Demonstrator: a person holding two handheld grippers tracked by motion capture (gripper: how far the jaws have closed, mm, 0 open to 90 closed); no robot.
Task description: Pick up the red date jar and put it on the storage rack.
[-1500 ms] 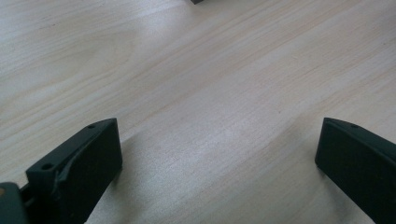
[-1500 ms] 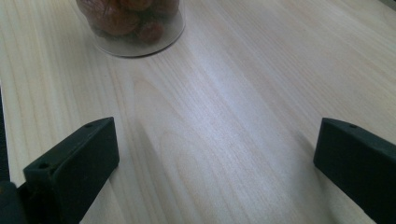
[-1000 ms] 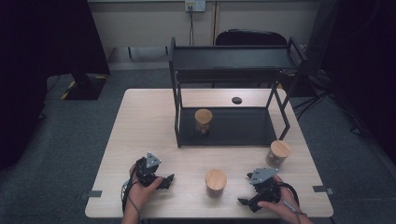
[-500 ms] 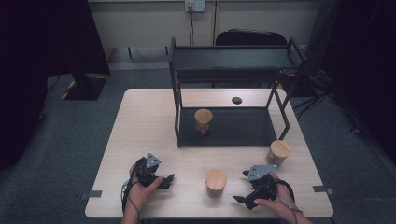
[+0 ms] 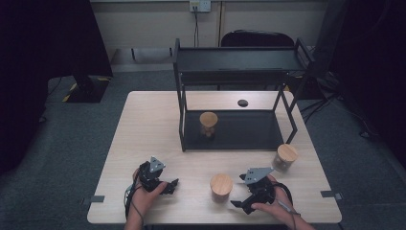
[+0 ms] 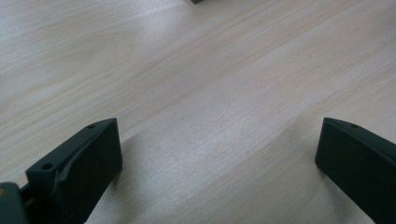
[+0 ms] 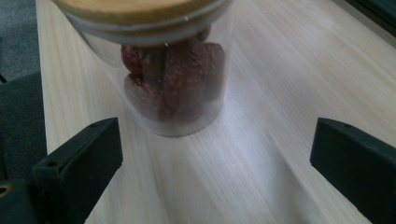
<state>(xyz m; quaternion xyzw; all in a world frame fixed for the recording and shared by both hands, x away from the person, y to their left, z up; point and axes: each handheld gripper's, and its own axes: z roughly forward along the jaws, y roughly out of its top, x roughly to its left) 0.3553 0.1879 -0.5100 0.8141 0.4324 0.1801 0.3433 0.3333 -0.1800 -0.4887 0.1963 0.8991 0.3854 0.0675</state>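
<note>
- Left claw [image 5: 173, 184] resting low on the near left part of the desk [image 5: 143, 124], held in a hand; jaws spread wide in the left gripper view, nothing but bare wood grain between them. Released.
- Right claw [image 5: 238, 203] at the near right edge of the desk, held in a hand, pointed toward the nearest jar. Jaws spread wide in the right gripper view, gripping nothing. Released.
- Nearest jar [image 5: 221, 187] standing upright on the desk just beside the right claw, between the two claws but closer to the right one. Clear glass wall, round wooden lid, dark red dried fruit inside, seen close in the right gripper view [image 7: 173, 79]. Jar ahead of the jaw tips and nearer the left jaw in that view, not enclosed; no contact visible.
- Second jar [image 5: 285, 157] with like wooden lid, upright on the desk farther back to the right, near the front right leg of the rack.
- Black two-level rack [image 5: 239, 62] standing on the far half of the desk.
- Third jar [image 5: 208, 124] upright on the lower level of the rack, toward its left side.
- Small dark round object [image 5: 242, 102] on the desk behind the lower level; kind not discernible.
- Dark chair [image 5: 256, 38] beyond the far edge of the desk.
</note>
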